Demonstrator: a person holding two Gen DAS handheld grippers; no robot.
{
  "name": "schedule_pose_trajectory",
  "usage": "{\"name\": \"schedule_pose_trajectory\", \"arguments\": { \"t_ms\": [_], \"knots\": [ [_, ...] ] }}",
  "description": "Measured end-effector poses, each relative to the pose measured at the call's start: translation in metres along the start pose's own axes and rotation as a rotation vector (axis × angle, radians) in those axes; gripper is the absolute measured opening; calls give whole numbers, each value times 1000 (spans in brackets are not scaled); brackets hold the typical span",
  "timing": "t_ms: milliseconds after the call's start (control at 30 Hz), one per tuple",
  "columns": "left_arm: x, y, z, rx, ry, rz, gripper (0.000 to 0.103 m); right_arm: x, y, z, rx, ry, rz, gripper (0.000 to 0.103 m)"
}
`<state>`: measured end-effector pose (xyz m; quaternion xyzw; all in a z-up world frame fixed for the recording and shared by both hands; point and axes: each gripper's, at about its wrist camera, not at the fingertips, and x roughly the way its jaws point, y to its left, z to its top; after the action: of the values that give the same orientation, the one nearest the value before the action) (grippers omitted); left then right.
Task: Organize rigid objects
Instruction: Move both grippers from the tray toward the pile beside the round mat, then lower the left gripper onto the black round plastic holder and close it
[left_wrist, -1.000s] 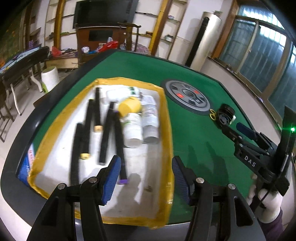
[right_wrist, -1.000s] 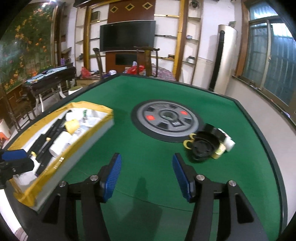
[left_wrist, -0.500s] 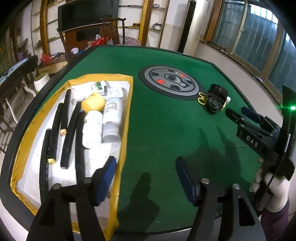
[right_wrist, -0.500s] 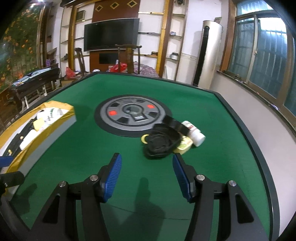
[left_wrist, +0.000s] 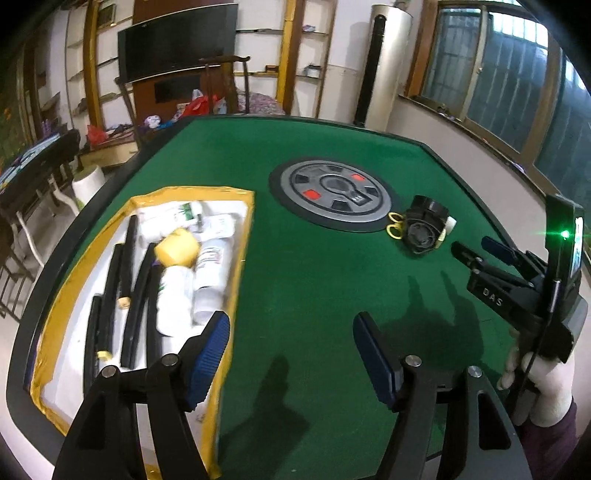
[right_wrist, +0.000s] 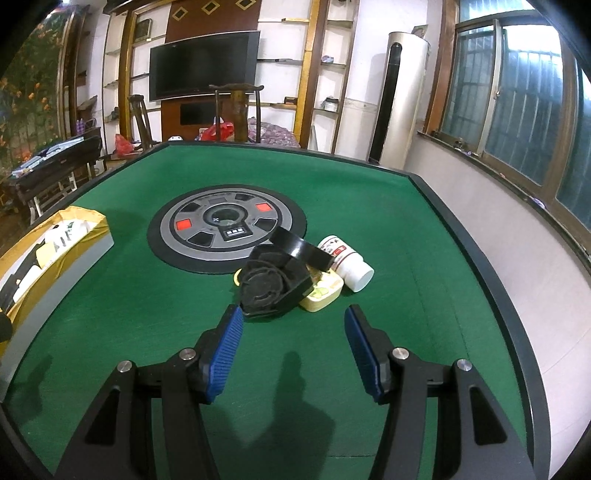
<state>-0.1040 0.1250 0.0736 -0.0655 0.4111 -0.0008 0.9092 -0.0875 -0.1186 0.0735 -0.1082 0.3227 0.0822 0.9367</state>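
Observation:
A white tray with a yellow rim (left_wrist: 243, 236) lies at the table's left and holds several black sticks (left_wrist: 127, 266), white bottles (left_wrist: 212, 273) and a yellow cap (left_wrist: 175, 247). A small pile lies right of the table's centre: a black fan-like device (right_wrist: 271, 284), a pale yellow case (right_wrist: 321, 291) and a white bottle (right_wrist: 347, 264). Yellow scissor handles (left_wrist: 395, 225) stick out beside it. My left gripper (left_wrist: 291, 325) is open and empty above the felt, just right of the tray. My right gripper (right_wrist: 293, 315) is open and empty, just short of the pile.
A round grey disc (right_wrist: 225, 229) with red marks is set into the middle of the green felt table. A black raised edge (right_wrist: 480, 258) runs around the table. A gloved hand (left_wrist: 543, 384) holds the right gripper. Chairs and shelves stand beyond the far side.
My left gripper has moved right, from over the tray to the felt, and its jaws stand wider. My right gripper has swung right and come close to the black pile.

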Motion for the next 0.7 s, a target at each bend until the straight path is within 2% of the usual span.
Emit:
{"name": "schedule_pose_trajectory", "arguments": {
  "t_ms": [200,300,400,533,700],
  "knots": [
    [13,-20,7,32,34,-43,72,10,-18,18,27,8,-20,56],
    [17,-30,14,40,44,-76,72,23,-50,36,125,8,-33,57],
    [21,-42,23,53,36,-94,72,36,-87,45,255,-5,7,57],
    [37,-67,40,83,21,-117,72,46,-125,32,409,-40,57,57],
    [78,-105,53,134,46,-154,72,55,-140,21,462,-14,43,57]
  ]
}}
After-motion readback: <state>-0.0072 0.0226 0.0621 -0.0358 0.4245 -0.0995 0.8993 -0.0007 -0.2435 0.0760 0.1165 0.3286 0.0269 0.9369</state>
